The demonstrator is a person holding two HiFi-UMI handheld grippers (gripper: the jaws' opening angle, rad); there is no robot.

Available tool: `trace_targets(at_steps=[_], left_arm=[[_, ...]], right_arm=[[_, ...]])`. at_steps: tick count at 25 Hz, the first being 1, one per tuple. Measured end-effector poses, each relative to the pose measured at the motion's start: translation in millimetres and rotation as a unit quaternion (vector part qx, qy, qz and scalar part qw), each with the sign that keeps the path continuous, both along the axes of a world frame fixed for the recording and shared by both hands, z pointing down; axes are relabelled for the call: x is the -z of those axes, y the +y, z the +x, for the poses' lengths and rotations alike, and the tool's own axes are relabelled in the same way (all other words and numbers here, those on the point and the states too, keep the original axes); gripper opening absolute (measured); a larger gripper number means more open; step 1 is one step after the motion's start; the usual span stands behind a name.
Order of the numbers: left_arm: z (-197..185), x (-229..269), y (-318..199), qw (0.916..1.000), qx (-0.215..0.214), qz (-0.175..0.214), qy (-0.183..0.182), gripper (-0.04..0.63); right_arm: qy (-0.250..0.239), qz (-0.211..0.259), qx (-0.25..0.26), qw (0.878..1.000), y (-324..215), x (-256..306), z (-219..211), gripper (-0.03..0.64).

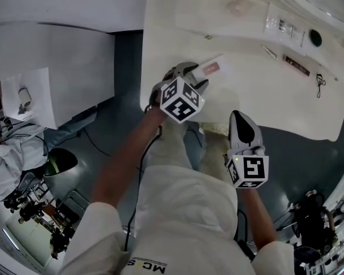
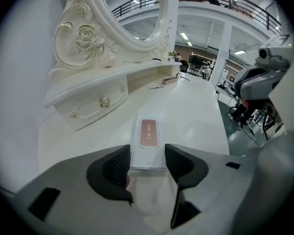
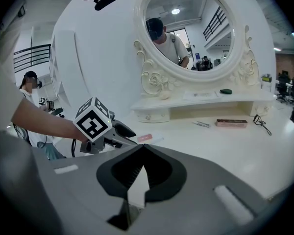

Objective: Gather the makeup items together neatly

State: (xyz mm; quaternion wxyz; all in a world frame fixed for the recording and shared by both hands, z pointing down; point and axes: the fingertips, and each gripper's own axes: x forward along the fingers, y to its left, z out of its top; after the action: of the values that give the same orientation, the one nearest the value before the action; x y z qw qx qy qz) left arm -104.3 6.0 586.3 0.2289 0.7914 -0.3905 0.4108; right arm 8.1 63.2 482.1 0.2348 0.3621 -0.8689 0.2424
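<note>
Worktop (image 1: 264,99) bears a pink-labelled box (image 1: 211,69) by its near edge, clamped in the left hand-held gripper (image 1: 192,73). Beyond the box lies bare surface. Right of the box, the right hand-held gripper (image 1: 241,118) hovers, jaws together.

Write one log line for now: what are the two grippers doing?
left gripper: jaws shut on white box | right gripper: jaws shut, empty

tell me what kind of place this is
Probably a staged vanity corner inside a big hall or lab: an ornate white dressing table with an oval mirror, a railed mezzanine and ceiling lights behind.
</note>
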Motion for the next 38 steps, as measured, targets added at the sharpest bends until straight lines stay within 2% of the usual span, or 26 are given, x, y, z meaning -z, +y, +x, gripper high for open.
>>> trace_targets(at_steps=[8, 21, 25, 38], left_arm=[[-8, 13, -5, 0.9984, 0.051, 0.009, 0.021, 0.227], [-15, 22, 0, 0.9912, 0.128, 0.028, 0.019, 0.221], [-14, 20, 3, 0.9866, 0.159, 0.021, 0.028, 0.221], [-10, 27, 22, 0.9683, 0.246, 0.029, 0.034, 0.221]], right_arm=[[-0.002, 0.006, 0.011, 1.000, 2, 6, -3, 0.002], [-0.005, 0.008, 0.028, 1.000, 4, 11, -7, 0.002], [-0.005, 0.008, 0.029, 1.000, 4, 10, -5, 0.002], [-0.008, 0.011, 0.038, 0.999, 3, 12, 2, 0.002]])
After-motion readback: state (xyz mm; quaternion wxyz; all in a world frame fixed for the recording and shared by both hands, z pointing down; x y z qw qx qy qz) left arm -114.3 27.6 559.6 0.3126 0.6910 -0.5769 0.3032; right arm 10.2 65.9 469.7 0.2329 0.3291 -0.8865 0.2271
